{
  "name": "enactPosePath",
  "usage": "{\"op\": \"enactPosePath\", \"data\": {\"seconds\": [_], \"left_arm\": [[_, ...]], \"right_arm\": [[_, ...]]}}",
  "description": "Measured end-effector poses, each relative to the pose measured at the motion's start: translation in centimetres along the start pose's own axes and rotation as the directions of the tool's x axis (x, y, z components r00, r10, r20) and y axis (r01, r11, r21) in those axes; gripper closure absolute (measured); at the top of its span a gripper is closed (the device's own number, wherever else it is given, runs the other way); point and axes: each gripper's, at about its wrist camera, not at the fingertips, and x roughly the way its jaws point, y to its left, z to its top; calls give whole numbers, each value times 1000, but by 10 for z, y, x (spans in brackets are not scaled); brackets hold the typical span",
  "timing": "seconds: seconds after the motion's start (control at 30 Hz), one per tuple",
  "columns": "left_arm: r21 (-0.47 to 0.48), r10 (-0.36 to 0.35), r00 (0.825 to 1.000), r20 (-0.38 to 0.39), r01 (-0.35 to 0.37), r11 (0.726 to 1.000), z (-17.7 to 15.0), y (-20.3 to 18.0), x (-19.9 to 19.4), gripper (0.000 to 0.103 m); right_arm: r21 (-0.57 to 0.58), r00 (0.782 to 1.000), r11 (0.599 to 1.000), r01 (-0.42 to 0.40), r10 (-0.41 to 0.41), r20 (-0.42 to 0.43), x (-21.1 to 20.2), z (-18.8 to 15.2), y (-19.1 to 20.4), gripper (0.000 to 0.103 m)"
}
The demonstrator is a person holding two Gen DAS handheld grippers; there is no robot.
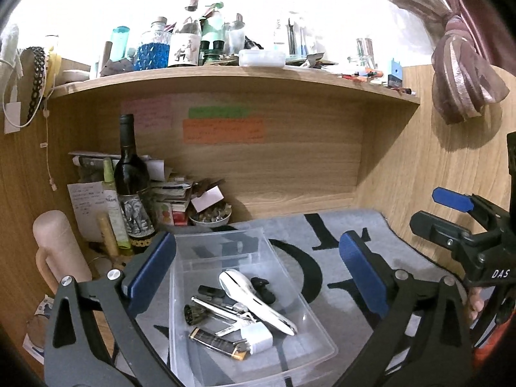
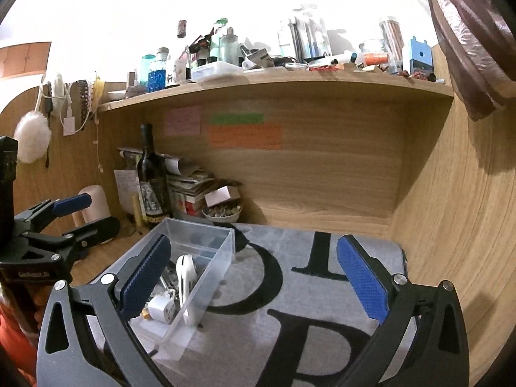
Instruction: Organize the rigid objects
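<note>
Oak-toned laminate walls a desk alcove (image 1: 290, 167), its shelf (image 1: 225, 75) crowded with bottles and jars. A grey mat (image 2: 290, 306) printed with large black letters covers the desktop. On the mat's left part stands a clear plastic bin (image 1: 309, 342), open-topped and loaded with small hard items.

The left gripper (image 1: 258, 274) hangs above the bin with its blue pads spread wide, nothing between them and nothing touched; in its own view the bin lies between the two fingers, below them. The right gripper (image 2: 254, 277) is likewise spread to full width and empty, over the mat just right of the bin, its left pad overlapping the bin's near wall in its own view.

A dark wine bottle (image 1: 129, 174) with an elephant label stands in the back-left corner beside stacked papers and a bowl of pebbles (image 1: 209, 217).

Inside the bin, a white hair straightener (image 1: 254, 300) lies diagonally across the heap. Beside it are a white plug adapter (image 1: 256, 335), a black-and-gold lighter (image 1: 216, 343), a metal pen (image 1: 213, 309) and a small black clip (image 1: 264, 288).
</note>
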Motion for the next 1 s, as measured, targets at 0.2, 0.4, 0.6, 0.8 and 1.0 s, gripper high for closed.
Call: {"op": "enactPosePath", "data": {"seconds": [0.2,0.4,0.6,0.8,1.0], "left_arm": [[-6,-12,1000,11,12,1000,-1,-1,0,0],[-5,-21,1000,7,21,1000,-1,0,3,0],[-7,-21,1000,7,21,1000,-1,0,3,0],[-7,-22,1000,5,22,1000,-1,1,3,0],[-8,-30,1000,-2,30,1000,-3,-1,4,0]], "right_arm": [[-5,1000,1000,6,-6,5,-2,0,2,0],[-9,1000,1000,7,-7,4,-2,0,3,0],[-10,1000,1000,7,-7,2,0,0,4,0],[-14,1000,1000,2,-2,1,1,1,3,0],[-17,1000,1000,4,-4,1,3,0,6,0]]}}
